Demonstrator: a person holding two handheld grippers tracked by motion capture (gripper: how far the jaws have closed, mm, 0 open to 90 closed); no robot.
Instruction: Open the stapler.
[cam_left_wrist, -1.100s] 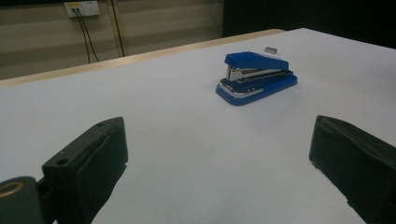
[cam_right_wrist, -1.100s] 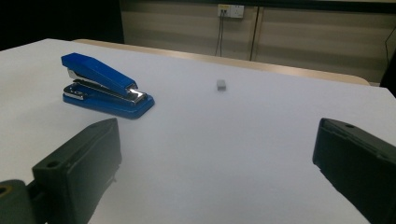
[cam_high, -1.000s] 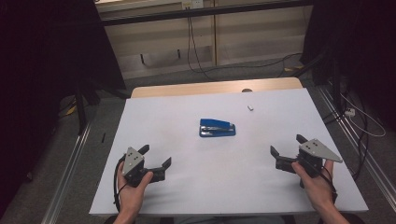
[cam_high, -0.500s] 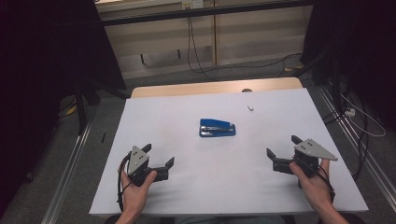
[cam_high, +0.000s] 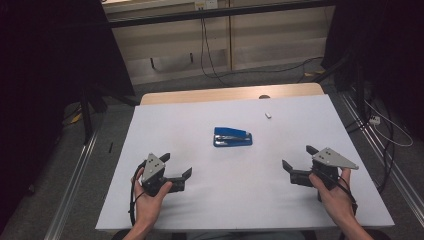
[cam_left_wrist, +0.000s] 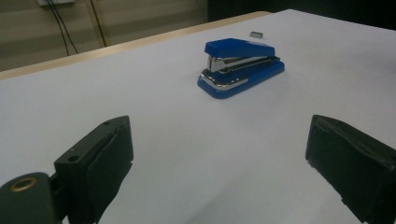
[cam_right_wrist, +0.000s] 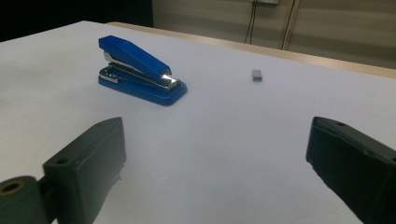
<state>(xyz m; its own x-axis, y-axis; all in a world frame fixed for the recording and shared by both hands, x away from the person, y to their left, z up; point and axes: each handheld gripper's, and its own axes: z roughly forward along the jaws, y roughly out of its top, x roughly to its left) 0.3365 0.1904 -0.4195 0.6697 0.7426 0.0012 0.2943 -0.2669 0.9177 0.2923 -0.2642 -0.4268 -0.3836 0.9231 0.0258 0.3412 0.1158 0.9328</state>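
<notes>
1. Blue stapler (cam_high: 232, 136) lies flat on the desk (cam_high: 200, 210), ahead of and between both grippers.
2. Left gripper (cam_high: 175, 167) and right gripper (cam_high: 298, 159) hover wide open, empty, likely poised to approach it.
3. Staple block (cam_high: 268, 115) sits beyond.

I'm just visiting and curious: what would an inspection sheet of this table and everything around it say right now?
Surface: white table top, flat, with a bare wooden strip along the far edge.
Job's things: blue stapler, closed, lying near the middle, untouched.
Clutter: one small grey block beyond the stapler, apart from it.
Grippers: left claw and right claw both open, empty, held near the table's near edge on either side of the stapler.
Cables: a black cable loops from the left claw by the hand; dark cables and white cables lie on the floor.
Surroundings: pale wall panels behind, metal rails beside the table, dark areas at both sides.
</notes>
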